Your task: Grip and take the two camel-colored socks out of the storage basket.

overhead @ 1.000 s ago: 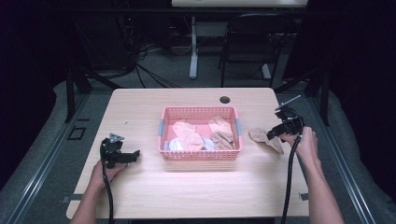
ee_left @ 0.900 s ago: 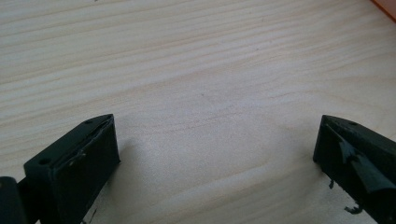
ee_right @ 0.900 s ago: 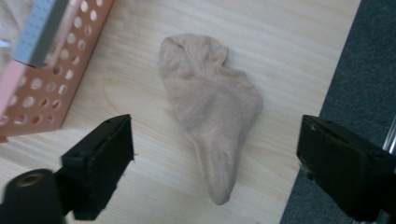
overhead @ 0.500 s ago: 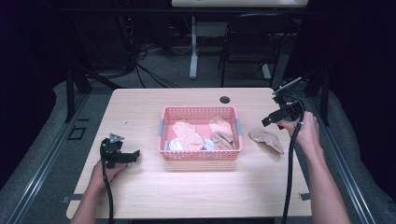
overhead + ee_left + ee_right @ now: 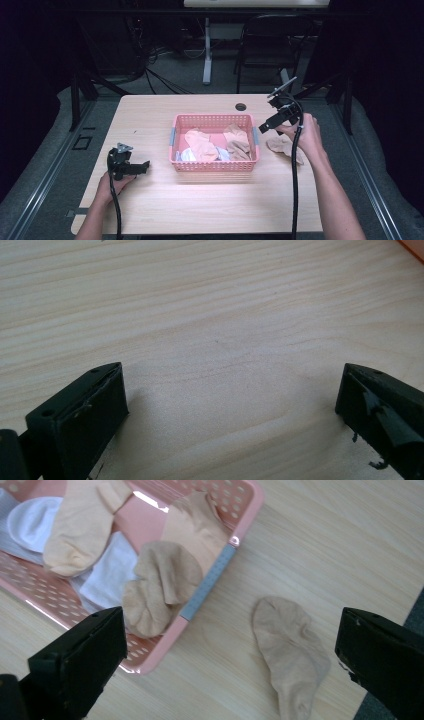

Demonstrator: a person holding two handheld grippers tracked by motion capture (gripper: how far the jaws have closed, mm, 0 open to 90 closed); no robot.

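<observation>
Now R gripper has risen off the crumpled beige sock, jaws just opened wide & empty, sock flat on wood table beside perforated pink plastic basket; L gripper open, unmoved.

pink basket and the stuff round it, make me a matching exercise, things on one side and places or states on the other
Things:
1. pink basket
2. tan sock
3. left tongs
4. right tongs

Places or states:
A. open, low over bare wood near the table's left edge
B. flat on the table, just right of the basket
C. mid-table, with socks inside
D. open and empty, raised above the basket's right end

Pairs: 1-C, 2-B, 3-A, 4-D
</observation>
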